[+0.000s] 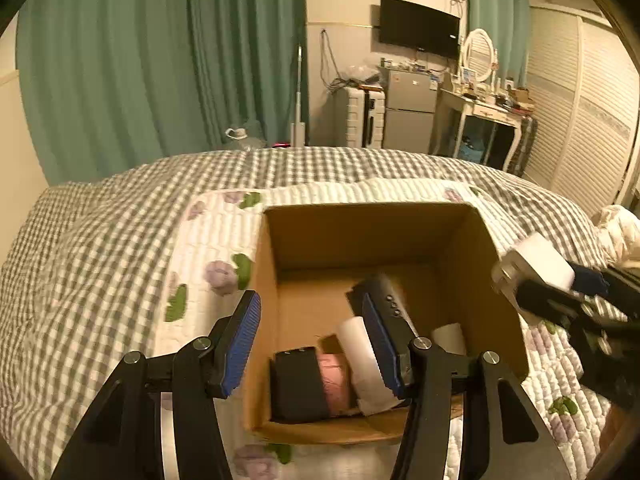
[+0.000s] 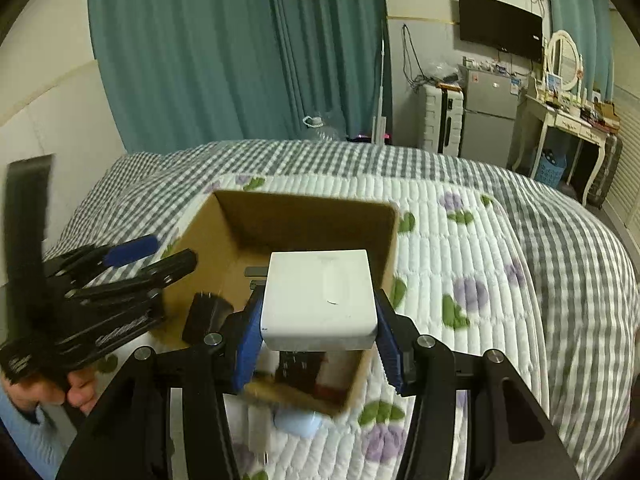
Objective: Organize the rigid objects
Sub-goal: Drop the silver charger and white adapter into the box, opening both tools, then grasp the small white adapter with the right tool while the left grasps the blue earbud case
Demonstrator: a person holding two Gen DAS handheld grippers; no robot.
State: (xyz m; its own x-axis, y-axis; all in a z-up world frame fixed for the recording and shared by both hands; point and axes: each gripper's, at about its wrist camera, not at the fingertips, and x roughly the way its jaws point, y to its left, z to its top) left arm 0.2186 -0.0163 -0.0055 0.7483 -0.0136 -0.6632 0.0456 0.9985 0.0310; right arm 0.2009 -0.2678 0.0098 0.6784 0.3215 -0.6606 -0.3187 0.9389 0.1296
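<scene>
Cardboard box [image 1: 472, 240] on the bed already holds several items. Right gripper [image 2: 318, 320] is clamped on a white charger block [image 2: 320, 296], held above the box's opening, not yet dropped. Left gripper [image 1: 310, 344] hangs wide apart, empty, over the box's near-left corner.

Dim, warm indoor light; heavy fisheye bending with dark corners; slight motion blur.

Left hand-held gripper [image 1: 312, 340] spread above cardboard box [image 1: 472, 240].
</scene>
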